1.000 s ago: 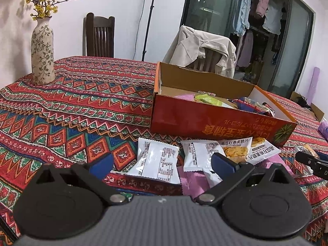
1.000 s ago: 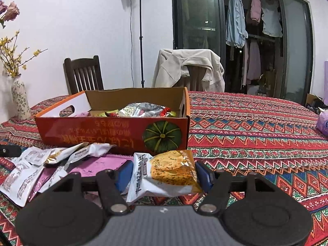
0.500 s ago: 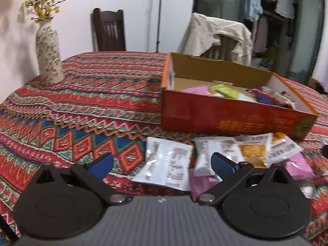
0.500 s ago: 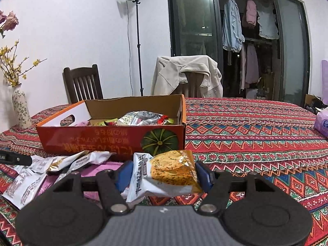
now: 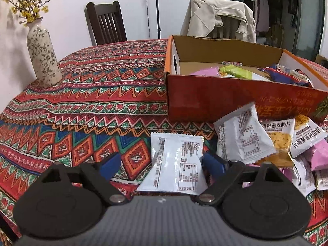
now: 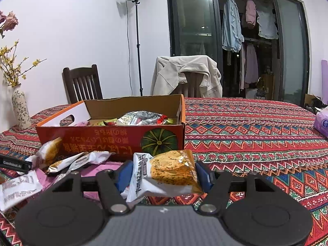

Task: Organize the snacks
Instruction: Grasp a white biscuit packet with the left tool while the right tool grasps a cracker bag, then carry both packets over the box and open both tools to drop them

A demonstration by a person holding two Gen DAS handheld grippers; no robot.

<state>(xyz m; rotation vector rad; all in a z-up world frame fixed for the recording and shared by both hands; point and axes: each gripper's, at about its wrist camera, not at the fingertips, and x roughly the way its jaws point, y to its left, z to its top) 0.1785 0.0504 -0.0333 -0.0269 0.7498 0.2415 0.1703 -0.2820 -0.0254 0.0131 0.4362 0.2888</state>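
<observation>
Left gripper (image 5: 162, 161), black frame with blue pads: jaws closing, not yet clamped. A flat white foil snack packet printed with a black nutrition table (image 5: 176, 164) lies on the patterned red, blue and green woven tablecloth (image 5: 86, 110) between the pads. The right pad touches or nearly touches the packet's edge; the left pad stands clear of it, with bare cloth in the gap.

Just beyond the right jaw: a loose heap of packets, led by a second white foil packet (image 5: 246, 137) tilted against an orange-and-white oat crisp packet (image 5: 280, 141), with pink sachets (image 5: 319, 153) further right. Beyond the heap, the open orange cardboard box with a pumpkin print (image 5: 225, 102), already holding mixed snacks.

Far beyond the left jaw: a cream floral ceramic vase with yellow blossom sprigs (image 5: 42, 55).

Right gripper (image 6: 162, 174): jaws clenched on an orange-and-white crisp packet with a golden foil edge (image 6: 166, 172), both blue pads pressed to its sides, packet lifted off the cloth. Box directly ahead of the jaws, pumpkin print facing. Left of the left jaw: the scattered heap. A black bar at the far left edge, likely the other gripper's finger.
</observation>
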